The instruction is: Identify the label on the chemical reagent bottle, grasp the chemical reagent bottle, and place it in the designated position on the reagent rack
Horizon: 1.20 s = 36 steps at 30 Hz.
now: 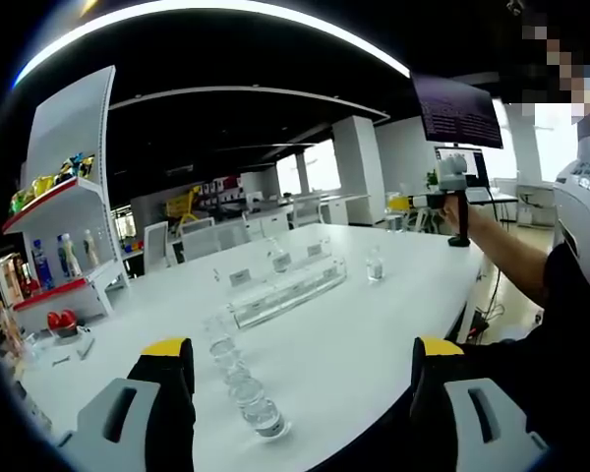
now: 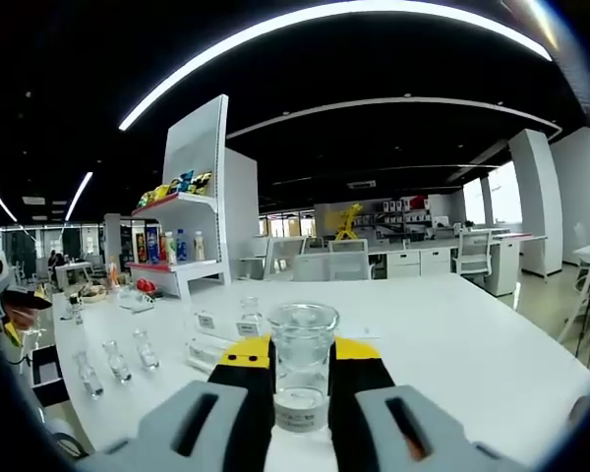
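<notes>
Our right gripper (image 2: 301, 379) clamps a clear glass reagent bottle (image 2: 301, 366) between its fingers. Our left gripper (image 1: 303, 379) is spread, empty. We should keep it upright toward the clear acrylic rack (image 1: 287, 290).

A white desk (image 1: 374, 334) carries a clear rack (image 1: 287, 290) near its middle, with one small bottle (image 1: 375, 265) beside it toward the far edge. A row of clear bottles (image 1: 238, 374) stands along the near edge, close together.
</notes>
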Available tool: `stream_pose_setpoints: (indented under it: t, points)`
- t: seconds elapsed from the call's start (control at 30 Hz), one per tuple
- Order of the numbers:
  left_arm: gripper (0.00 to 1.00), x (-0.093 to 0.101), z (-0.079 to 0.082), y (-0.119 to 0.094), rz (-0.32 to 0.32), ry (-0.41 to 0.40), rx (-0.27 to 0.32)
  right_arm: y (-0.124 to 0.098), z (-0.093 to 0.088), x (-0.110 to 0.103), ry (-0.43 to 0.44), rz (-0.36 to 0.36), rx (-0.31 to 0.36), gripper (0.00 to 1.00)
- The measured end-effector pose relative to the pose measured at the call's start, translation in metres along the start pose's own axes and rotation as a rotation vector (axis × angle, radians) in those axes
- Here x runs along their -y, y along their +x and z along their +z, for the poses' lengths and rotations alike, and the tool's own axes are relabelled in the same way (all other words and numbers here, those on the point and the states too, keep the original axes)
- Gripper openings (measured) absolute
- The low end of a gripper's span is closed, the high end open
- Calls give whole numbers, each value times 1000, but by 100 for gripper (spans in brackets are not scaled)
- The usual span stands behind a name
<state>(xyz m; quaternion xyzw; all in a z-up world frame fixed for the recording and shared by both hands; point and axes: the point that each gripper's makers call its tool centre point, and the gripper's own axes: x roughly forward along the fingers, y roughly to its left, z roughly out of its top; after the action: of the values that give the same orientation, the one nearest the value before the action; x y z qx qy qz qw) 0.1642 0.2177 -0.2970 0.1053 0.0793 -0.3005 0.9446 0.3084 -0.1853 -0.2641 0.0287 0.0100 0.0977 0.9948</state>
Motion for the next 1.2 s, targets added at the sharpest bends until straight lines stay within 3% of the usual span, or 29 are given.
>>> stream_pose_setpoints:
  t: [0.5,1.2]
  points:
    - [91,0,-1,0,3,0,-4,20,28,-4,-18,25,20,17]
    - [91,-3,-1,-3,12,0,-2,46,52,-3,-22,45,15,17]
